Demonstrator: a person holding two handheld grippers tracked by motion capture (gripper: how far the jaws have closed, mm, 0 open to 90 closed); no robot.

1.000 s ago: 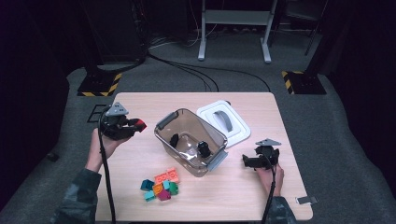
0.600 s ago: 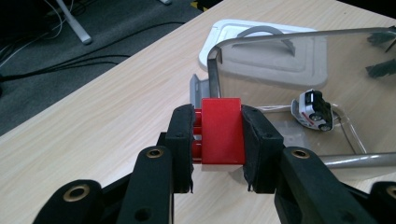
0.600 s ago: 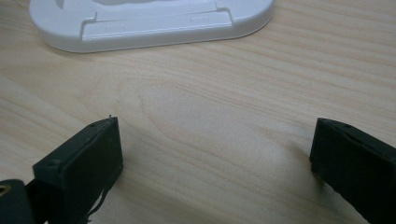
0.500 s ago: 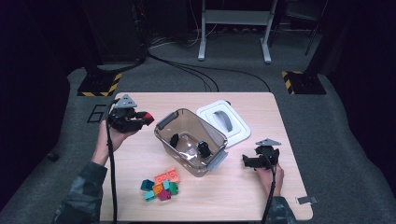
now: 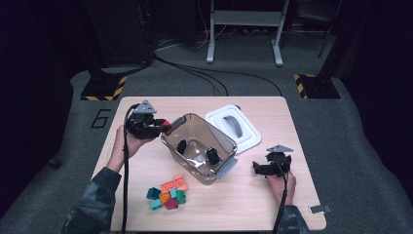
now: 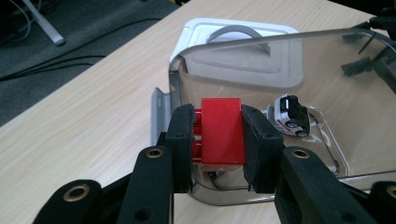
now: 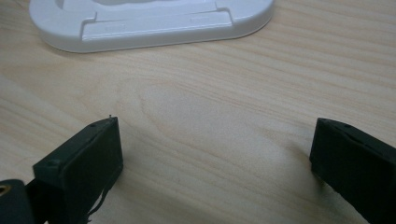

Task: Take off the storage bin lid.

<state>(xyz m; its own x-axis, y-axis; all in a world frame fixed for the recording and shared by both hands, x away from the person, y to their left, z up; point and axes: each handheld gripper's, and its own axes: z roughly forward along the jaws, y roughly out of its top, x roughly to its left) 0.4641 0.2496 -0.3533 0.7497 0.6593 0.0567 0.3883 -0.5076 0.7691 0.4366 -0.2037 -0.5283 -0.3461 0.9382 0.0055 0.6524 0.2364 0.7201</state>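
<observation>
The left gripper clamps a red toy brick at the 9 o'clock rim of the clear plastic bin, which stands mid-table on the pale wooden table. The right gripper, at 4 o'clock, gapes wide with nothing between. Grey carpet and black cables lie at 12 o'clock.

Table evenly lit from above; surroundings dim; soft shadows; the high view slightly blurred.
</observation>
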